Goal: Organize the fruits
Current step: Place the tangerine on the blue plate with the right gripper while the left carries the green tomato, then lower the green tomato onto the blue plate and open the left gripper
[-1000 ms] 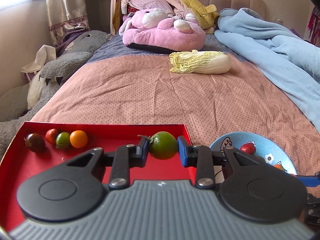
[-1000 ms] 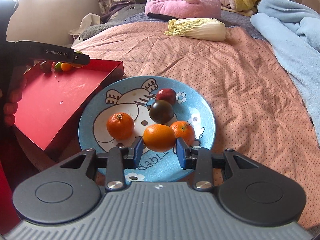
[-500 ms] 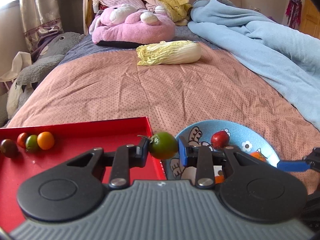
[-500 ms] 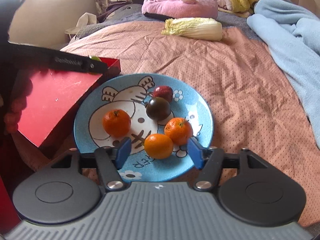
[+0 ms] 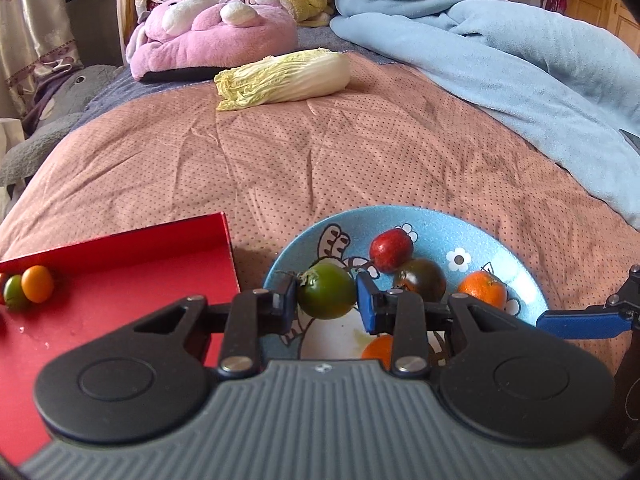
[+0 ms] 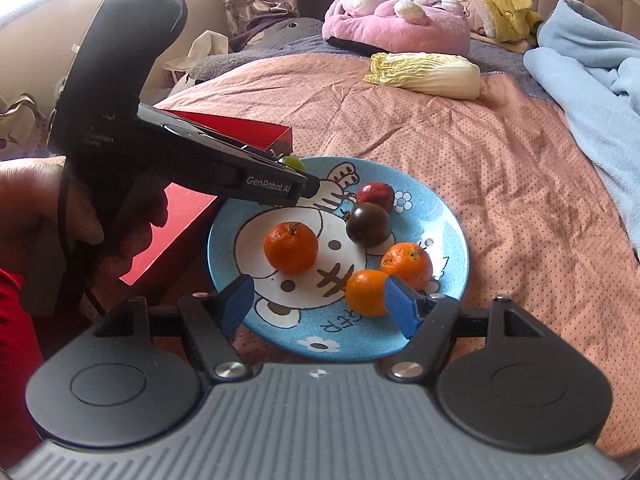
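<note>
My left gripper (image 5: 326, 301) is shut on a green tomato (image 5: 325, 294) and hangs over the left part of the blue cartoon plate (image 5: 480, 232). The plate (image 6: 448, 232) holds three mandarins, a dark tomato (image 6: 368, 224) and a red fruit (image 6: 376, 194). At the plate's near edge my right gripper (image 6: 318, 296) stands open. One mandarin (image 6: 365, 292) lies on the plate just inside its right finger, which does not press it. The red tray (image 5: 120, 280) to the left holds small tomatoes (image 5: 36, 284) in its far corner.
A napa cabbage (image 5: 284, 76) lies further up the pink bedspread. A pink plush (image 5: 208, 40) sits behind it, with a grey plush (image 5: 60, 128) at the left. A blue blanket (image 5: 500, 48) covers the right side. A hand (image 6: 40, 208) holds the left gripper.
The left gripper carried the green tomato rightward, from over the red tray to over the blue plate. The right gripper opened and let go of the mandarin, which now lies on the plate.
</note>
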A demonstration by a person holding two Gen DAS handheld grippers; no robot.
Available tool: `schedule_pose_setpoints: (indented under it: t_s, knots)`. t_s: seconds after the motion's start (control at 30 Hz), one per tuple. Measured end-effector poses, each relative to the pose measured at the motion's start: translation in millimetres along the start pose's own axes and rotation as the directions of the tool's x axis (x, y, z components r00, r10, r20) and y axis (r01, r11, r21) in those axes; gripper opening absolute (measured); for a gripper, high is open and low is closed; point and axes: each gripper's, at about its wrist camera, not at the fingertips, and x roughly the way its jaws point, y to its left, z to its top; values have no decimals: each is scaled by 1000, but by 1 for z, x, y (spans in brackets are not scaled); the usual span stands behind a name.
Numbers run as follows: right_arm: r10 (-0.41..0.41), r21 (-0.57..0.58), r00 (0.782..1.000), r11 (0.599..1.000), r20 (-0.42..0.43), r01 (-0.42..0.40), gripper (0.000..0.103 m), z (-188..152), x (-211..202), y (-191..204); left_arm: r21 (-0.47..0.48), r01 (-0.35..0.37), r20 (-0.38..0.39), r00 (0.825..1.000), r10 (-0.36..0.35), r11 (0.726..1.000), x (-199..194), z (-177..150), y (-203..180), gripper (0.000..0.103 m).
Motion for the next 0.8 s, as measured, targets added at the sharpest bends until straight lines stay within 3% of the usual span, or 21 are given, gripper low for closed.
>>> schedule_pose_setpoints:
  t_s: [0.23, 0.4, 0.57, 0.67, 0.73, 0.8]
  knots:
    - [12, -1, 1000, 1000, -5, -12, 76, -1, 0, 3, 51, 16, 11, 1000, -17, 999, -3, -1, -9, 36]
    - [15, -4, 1000, 1000, -9, -15, 76, -2, 0, 6, 51, 13, 43, 999, -16, 999, -10, -1, -10, 53]
    - [11, -12, 1000, 1000, -5, -11, 77, 1, -2, 7, 33, 20, 62, 998, -22, 999, -15, 2, -9, 55]
    - [5, -18, 1000, 1000, 4, -5, 89, 4, -5, 9, 26, 6, 76, 997, -8, 1000, -19, 2, -7, 66]
    - [3, -23, 1000, 1000, 11, -3, 89, 6, -7, 11, 11, -8, 95, 995, 7, 1000, -24, 3, -5, 73]
    - [2, -28, 1000, 1000, 13, -1, 89, 8, -8, 13, 0, -12, 107, 994, 12, 1000, -28, 4, -2, 73]
